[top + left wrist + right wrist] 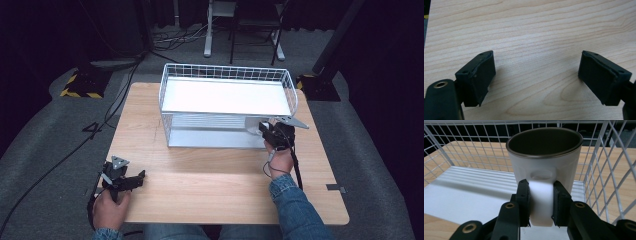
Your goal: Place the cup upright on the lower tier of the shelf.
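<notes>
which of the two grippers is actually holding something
The right gripper: its fingers clamp the handle of the white mug inside the wire rack. The left gripper is open over bare table.

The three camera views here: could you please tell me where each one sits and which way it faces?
High view: above the person's side, looking forward and down on the table and wire rack; both forearms and hands show.
Left gripper view: rides the left gripper, facing bare tabletop between wide-apart jaws.
Right gripper view: rides the right gripper, facing into the rack, jaws clamped on the white mug handle.
Shared: high and right views both show the rack.
</notes>
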Action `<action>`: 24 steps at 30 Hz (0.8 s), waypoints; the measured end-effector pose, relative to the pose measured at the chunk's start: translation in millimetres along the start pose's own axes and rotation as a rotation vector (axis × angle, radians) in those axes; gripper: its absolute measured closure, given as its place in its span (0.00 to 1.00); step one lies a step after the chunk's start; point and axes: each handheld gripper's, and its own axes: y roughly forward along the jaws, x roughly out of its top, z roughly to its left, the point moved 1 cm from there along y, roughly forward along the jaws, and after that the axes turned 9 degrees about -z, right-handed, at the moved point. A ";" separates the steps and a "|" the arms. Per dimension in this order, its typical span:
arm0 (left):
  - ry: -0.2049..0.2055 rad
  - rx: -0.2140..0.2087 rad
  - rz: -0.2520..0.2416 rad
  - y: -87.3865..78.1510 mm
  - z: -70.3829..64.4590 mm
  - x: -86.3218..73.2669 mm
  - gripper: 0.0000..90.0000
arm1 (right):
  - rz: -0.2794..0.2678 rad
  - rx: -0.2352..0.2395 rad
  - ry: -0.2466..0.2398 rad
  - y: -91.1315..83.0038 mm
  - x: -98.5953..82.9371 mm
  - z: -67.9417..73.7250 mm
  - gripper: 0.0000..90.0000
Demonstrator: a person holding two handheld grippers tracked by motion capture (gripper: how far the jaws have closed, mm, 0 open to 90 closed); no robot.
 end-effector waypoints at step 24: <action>0.000 0.000 0.000 0.0 0.0 0.0 0.16 | 0.033 -0.035 0.031 11.2 -13.3 -7.3 0.79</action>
